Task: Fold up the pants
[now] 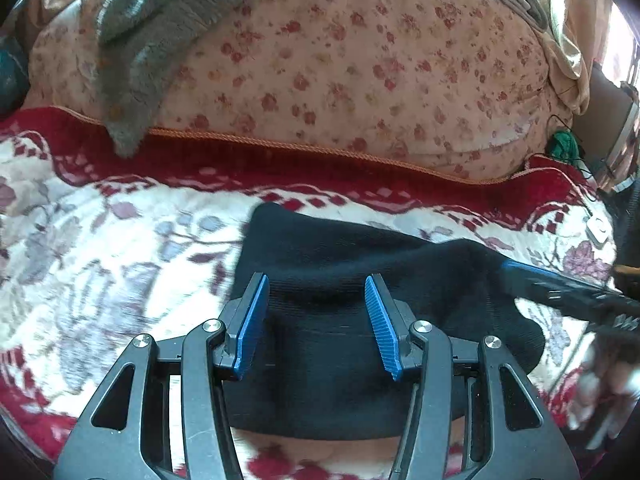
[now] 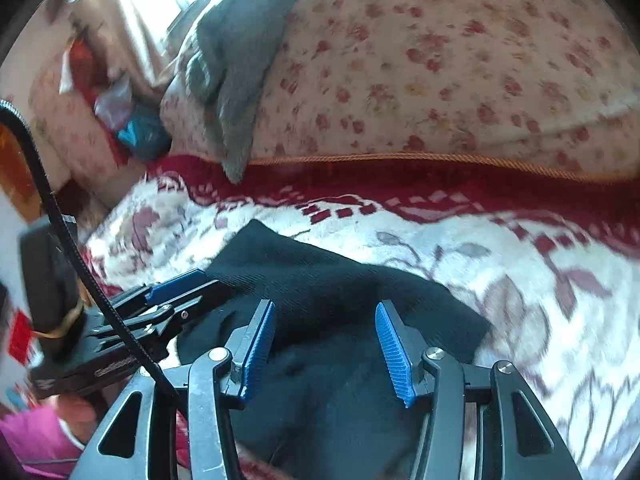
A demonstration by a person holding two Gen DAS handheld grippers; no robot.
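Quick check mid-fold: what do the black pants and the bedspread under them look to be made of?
Black pants: matte, probably a ribbed knit; fine parallel lines show across the cloth. Bedspread: looks plush, fleece-like, with a soft fuzzy surface in a red and cream floral pattern, though blur leaves this uncertain.

I see open blanket [image 1: 120, 240] left of the pants [image 1: 340, 280]; ahead the quilt [image 1: 360, 60] walls off my reach, and the right gripper [image 1: 520, 276] crowds the right.
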